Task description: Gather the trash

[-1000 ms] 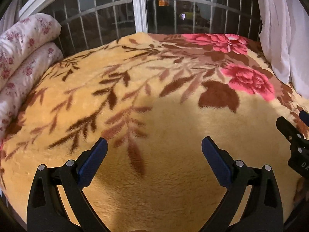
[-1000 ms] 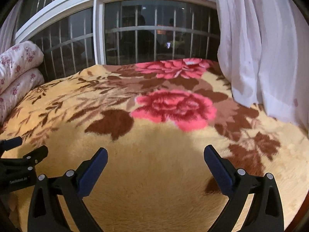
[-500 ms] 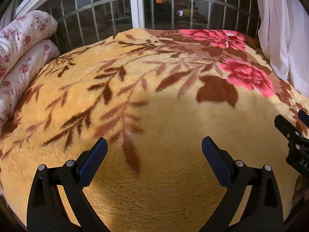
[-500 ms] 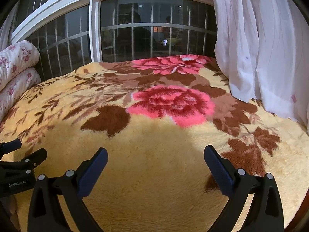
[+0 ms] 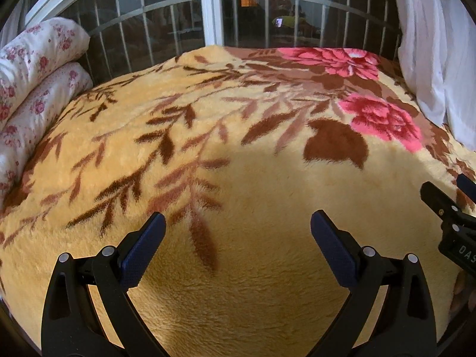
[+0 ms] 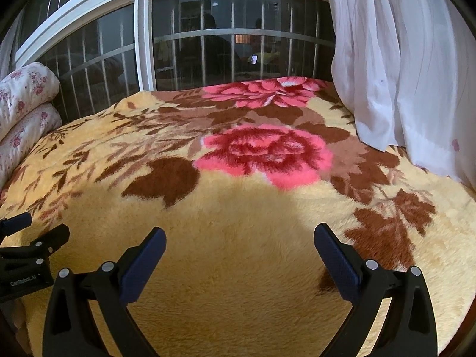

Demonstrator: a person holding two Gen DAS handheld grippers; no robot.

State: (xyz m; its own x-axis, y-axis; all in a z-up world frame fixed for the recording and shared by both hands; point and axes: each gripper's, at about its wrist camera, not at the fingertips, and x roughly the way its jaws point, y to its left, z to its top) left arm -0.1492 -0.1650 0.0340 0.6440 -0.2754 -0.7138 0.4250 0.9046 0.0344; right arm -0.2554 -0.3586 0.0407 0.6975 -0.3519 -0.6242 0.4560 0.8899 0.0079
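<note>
No trash is showing anywhere ahead of the jaws on the floral blanket [image 5: 238, 178], so as both views keep tilting up and down, the left gripper [image 5: 238, 232] and right gripper [image 6: 239, 238] are hovering wide open and empty, searching.

Warm indoor light is falling on the blanket [image 5: 238, 154], its near part lying in soft shadow. The dark window [image 6: 208, 44] is reflecting the room. Fisheye distortion is bending the edges; focus is staying sharp.
</note>
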